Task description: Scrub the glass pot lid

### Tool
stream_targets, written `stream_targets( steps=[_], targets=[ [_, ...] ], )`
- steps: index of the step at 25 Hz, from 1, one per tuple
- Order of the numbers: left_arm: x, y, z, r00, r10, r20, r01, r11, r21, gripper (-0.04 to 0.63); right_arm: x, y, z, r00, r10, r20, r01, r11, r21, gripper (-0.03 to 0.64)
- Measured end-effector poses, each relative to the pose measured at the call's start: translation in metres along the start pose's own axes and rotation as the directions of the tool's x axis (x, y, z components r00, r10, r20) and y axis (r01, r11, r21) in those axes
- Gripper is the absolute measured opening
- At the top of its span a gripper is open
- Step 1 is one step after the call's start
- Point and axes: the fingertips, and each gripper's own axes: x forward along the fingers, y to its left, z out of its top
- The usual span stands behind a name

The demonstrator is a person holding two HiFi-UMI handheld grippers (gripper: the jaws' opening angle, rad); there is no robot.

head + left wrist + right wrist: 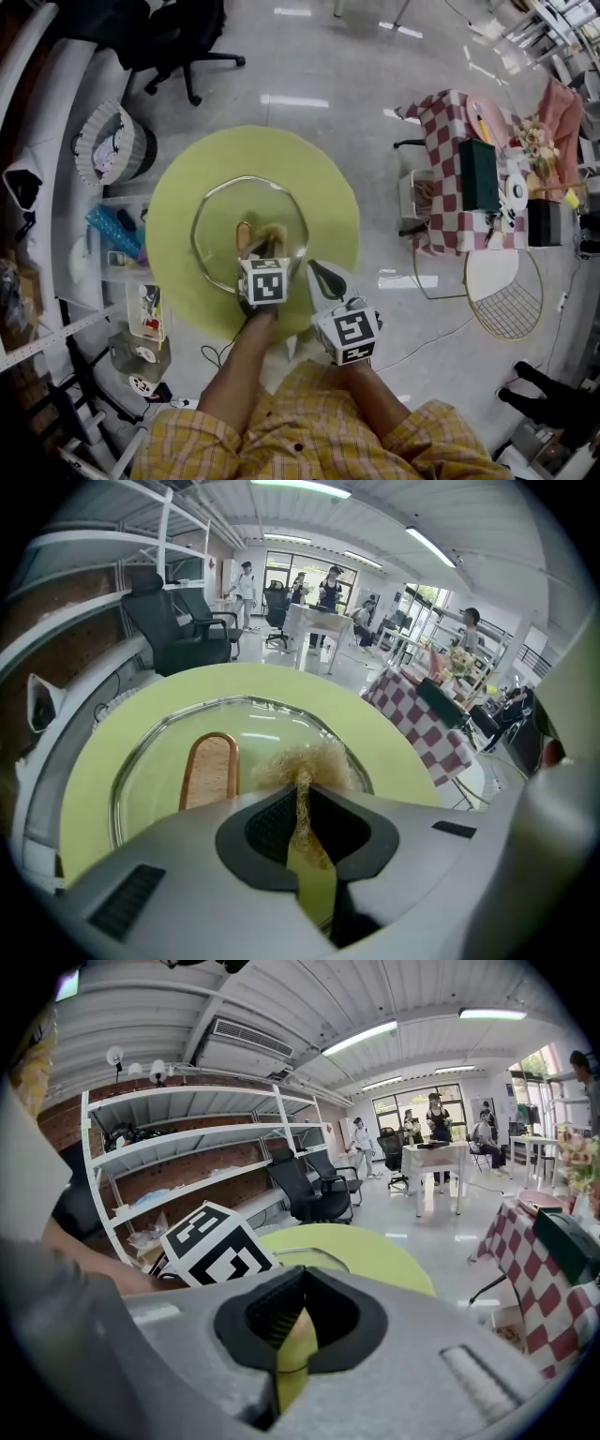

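Observation:
The glass pot lid lies flat in the middle of a round yellow-green table, its brown loop handle on top. My left gripper reaches over the lid's near side, shut on a tan fibrous scrubber. In the left gripper view the scrubber sticks out from between the jaws of the left gripper, just right of the handle and over the lid. My right gripper hangs over the table's near right edge, off the lid, shut and holding nothing.
A checkered side table crowded with small items stands to the right, a round wire rack beside it. A black office chair and a ruffled basket are at far left, white shelving along the left.

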Motion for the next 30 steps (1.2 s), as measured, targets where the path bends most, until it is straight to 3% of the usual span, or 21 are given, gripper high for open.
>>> stream_targets(
  steps=[6,10,13,16,18,20,22,26,30],
  targets=[
    [-0.002,0.006,-0.010,0.999,0.050,0.003,-0.050,0.997,0.058,0.040,-0.001,0.003,0.000,1.000,0.008,0.001,-0.008,1.000,-0.007,-0.002],
    [-0.002,0.010,-0.016,0.993,0.117,0.019,-0.119,0.977,0.179,0.040,-0.002,0.004,-0.001,1.000,0.012,-0.004,-0.012,1.000,-0.015,-0.003],
    [-0.001,0.012,-0.020,0.981,0.190,0.042,-0.194,0.932,0.307,0.039,-0.003,0.004,-0.004,1.000,0.012,-0.007,-0.012,1.000,-0.017,-0.002],
    [-0.001,0.014,-0.021,0.962,0.265,0.062,-0.266,0.866,0.424,0.040,-0.003,0.003,-0.004,1.000,0.008,-0.009,-0.008,1.000,-0.017,-0.002],
    [-0.002,0.015,-0.021,0.950,0.303,0.074,-0.301,0.827,0.475,0.038,-0.004,0.000,-0.005,1.000,0.003,-0.010,-0.003,1.000,-0.015,-0.002],
    [-0.003,0.015,-0.022,0.942,0.325,0.081,-0.320,0.804,0.501,0.039,-0.006,-0.003,-0.005,1.000,-0.003,-0.010,0.002,1.000,-0.011,-0.003],
    [-0.002,0.015,-0.023,0.944,0.320,0.083,-0.319,0.812,0.488,0.038,-0.008,-0.005,-0.005,1.000,-0.006,-0.008,0.006,1.000,-0.010,-0.002],
    [-0.001,0.015,-0.024,0.960,0.271,0.076,-0.276,0.856,0.437,0.038,-0.011,-0.009,-0.007,1.000,-0.012,-0.007,0.012,1.000,-0.008,-0.002],
    [0.000,0.014,-0.024,0.968,0.244,0.065,-0.248,0.875,0.415,0.038,-0.015,-0.013,-0.010,1.000,-0.028,-0.006,0.028,1.000,-0.001,-0.002]
  ],
)
